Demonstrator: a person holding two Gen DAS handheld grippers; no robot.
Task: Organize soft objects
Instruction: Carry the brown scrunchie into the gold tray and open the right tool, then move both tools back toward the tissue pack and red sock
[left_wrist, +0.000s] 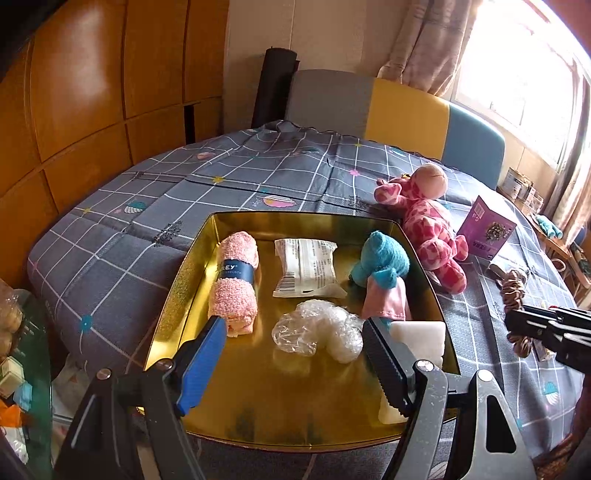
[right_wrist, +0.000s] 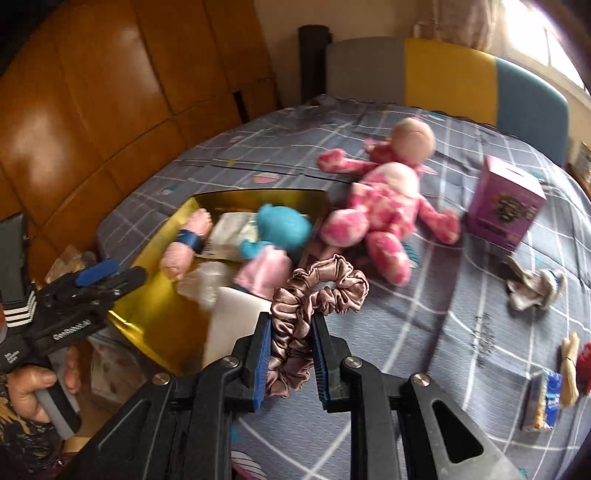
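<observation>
A gold tin tray (left_wrist: 258, 402) lies on the checked bedspread. It holds a rolled pink towel (left_wrist: 233, 280), a white packet (left_wrist: 306, 266), crumpled clear plastic (left_wrist: 317, 328), a blue and pink plush (left_wrist: 384, 269) and a white foam block (left_wrist: 421, 338). My left gripper (left_wrist: 293, 354) is open and empty over the tray's near part. My right gripper (right_wrist: 289, 354) is shut on a brown satin scrunchie (right_wrist: 314, 295), held above the bedspread beside the tray (right_wrist: 147, 258). A pink spotted plush (right_wrist: 380, 206) lies beyond the scrunchie.
A purple box (right_wrist: 504, 206) stands right of the pink plush. A grey cloth bundle (right_wrist: 535, 290), a snack packet (right_wrist: 543, 402) and small items lie at the right. Wooden wardrobe doors (left_wrist: 92, 92) line the left. A glass side table (left_wrist: 26, 369) stands at the lower left.
</observation>
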